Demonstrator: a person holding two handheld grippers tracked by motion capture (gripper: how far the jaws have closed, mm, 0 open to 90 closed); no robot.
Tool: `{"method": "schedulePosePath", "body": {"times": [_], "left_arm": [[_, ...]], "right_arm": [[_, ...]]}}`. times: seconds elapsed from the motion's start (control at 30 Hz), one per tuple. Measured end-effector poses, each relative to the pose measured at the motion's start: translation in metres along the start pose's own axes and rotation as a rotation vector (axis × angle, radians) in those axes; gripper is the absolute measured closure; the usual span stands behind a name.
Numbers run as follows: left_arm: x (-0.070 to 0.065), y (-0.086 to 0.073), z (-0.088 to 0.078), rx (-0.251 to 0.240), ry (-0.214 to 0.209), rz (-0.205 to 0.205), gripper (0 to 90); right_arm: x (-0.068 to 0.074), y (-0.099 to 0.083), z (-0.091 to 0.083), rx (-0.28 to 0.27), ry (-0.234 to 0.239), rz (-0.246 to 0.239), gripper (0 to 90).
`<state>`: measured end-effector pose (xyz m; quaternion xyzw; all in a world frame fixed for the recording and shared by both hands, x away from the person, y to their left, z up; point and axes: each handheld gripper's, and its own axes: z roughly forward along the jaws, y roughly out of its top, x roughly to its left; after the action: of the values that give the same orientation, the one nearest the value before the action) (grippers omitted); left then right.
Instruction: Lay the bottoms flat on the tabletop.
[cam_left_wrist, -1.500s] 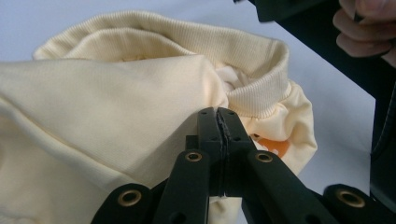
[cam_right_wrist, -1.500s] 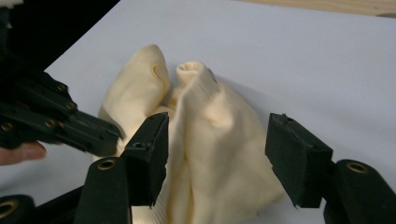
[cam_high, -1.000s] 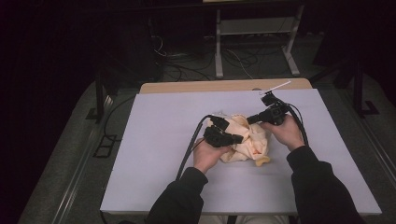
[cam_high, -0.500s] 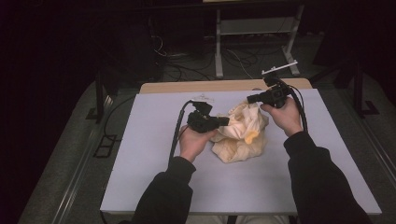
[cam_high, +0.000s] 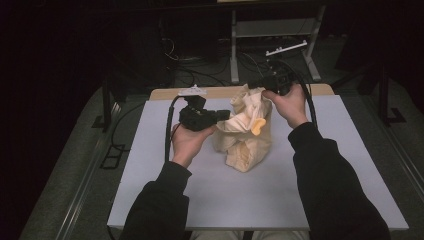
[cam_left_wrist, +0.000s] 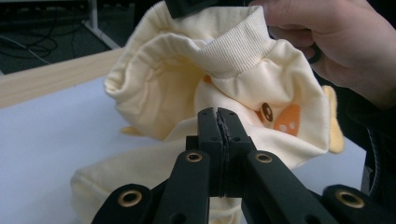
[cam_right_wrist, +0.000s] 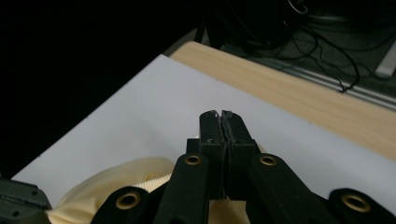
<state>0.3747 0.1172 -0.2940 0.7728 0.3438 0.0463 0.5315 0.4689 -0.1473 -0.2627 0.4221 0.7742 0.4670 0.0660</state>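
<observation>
At the bottom of the left gripper view, the black jaws cover the cream-yellow fleece garment's (cam_left_wrist: 224, 65) lower middle; whether cloth is pinched is unclear.

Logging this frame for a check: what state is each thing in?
Garment: pale yellow, lifted and bunched, its lower end on the table, ribbed opening gaping.
Left gripper: shut, jaws together, garment just behind the tips.
Right gripper: shut, at the garment's top edge.

no readable text, labels, brands or numbers anywhere
</observation>
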Motion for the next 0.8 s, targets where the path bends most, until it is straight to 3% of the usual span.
{"method": "schedulePosePath", "body": {"times": [0.17,0.3,0.47,0.8], "left_arm": [[-0.004,-0.001,-0.008,0.004,-0.002,0.009,88.2],[-0.006,-0.007,-0.003,0.021,-0.01,0.006,88.2],[-0.012,-0.022,0.016,0.058,-0.047,-0.002,88.2],[-0.049,-0.054,0.073,0.129,-0.156,0.007,88.1]], "right_arm": [[0.017,0.017,-0.002,-0.028,0.021,-0.046,86.8],[0.021,0.016,0.002,-0.003,0.028,-0.061,86.7],[0.015,0.002,0.012,0.046,0.033,-0.058,86.7],[-0.011,-0.037,0.018,0.126,-0.02,-0.043,86.7]]}}
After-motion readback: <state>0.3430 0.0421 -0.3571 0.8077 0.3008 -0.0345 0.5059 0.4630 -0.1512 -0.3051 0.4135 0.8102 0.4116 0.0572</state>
